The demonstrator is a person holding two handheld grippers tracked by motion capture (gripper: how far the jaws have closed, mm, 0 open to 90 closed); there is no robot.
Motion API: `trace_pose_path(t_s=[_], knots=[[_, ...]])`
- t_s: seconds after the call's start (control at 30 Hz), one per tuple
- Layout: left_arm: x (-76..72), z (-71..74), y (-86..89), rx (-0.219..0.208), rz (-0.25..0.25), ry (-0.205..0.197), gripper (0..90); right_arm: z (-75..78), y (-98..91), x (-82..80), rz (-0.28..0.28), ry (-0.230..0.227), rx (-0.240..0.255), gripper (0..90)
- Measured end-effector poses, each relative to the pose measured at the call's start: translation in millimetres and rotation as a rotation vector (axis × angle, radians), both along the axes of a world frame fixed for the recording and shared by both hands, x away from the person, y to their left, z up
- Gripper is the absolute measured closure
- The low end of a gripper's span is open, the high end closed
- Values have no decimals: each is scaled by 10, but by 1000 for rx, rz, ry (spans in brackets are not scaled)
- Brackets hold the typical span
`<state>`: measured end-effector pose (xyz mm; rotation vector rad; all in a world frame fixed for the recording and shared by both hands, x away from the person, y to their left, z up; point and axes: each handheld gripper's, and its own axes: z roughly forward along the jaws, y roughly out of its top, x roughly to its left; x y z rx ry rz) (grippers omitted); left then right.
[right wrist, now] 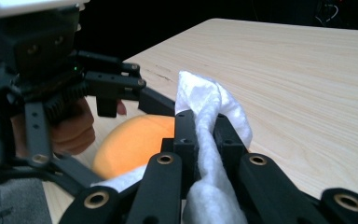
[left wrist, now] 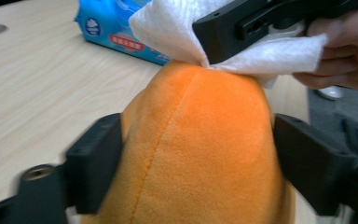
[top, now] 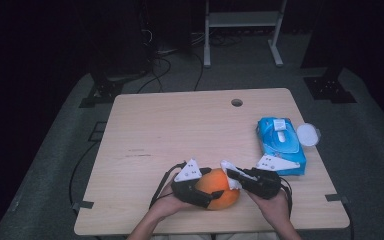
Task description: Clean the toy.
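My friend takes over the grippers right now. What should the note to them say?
Left gripper: jaws on both sides of the orange plush toy, steadying it at the table's near edge; whether they press is unclear.
Right gripper: shut on a white wipe, touching the toy's top.
Blue wipes pack lies to the right, its round lid beside it.
Done: wipe taken out, on the toy.
Left: probably wiping the rest.
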<state>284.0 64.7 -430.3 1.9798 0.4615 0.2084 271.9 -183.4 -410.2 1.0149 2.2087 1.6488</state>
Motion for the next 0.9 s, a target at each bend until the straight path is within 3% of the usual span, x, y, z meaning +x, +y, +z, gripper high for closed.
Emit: trace_pose_path(t_s=[0.1, 0.17, 0.2, 0.27, 0.37, 0.47, 0.57, 0.6, 0.67, 0.73, 0.9], knots=[[-51, 13, -59, 15, 6, -21, 264, 59, 83, -73, 47, -12, 20, 820], [-58, 58, -44, 30, -29, -17, 244, 60, 196, -112, 74, -31, -29, 820], [-58, 58, -44, 30, -29, -17, 231, 60, 196, -112, 74, -31, -29, 820], [-31, 64, 16, 2, -63, 26, 227, 16, 132, -55, 62, -12, -10, 819], [-10, 61, 63, -20, -85, 34, 216, -17, 7, 0, 23, 4, -1, 819], [21, 38, 68, -5, -51, 43, 172, -16, -2, 3, 17, 0, -8, 819], [25, -29, 48, -3, -49, 54, 160, -15, 13, 1, 24, 19, 15, 818], [8, -40, 36, 0, -51, 47, 167, -3, 41, -18, 38, 15, 19, 818], [-35, -19, 20, 24, -56, 2, 268, 24, 109, -65, 72, 1, 16, 818], [-61, 43, 27, 31, -42, -42, 396, 35, 91, -52, 51, -14, 0, 819], [-70, 102, 28, 23, -28, -69, 411, -22, -88, 63, -19, 18, 32, 819]])
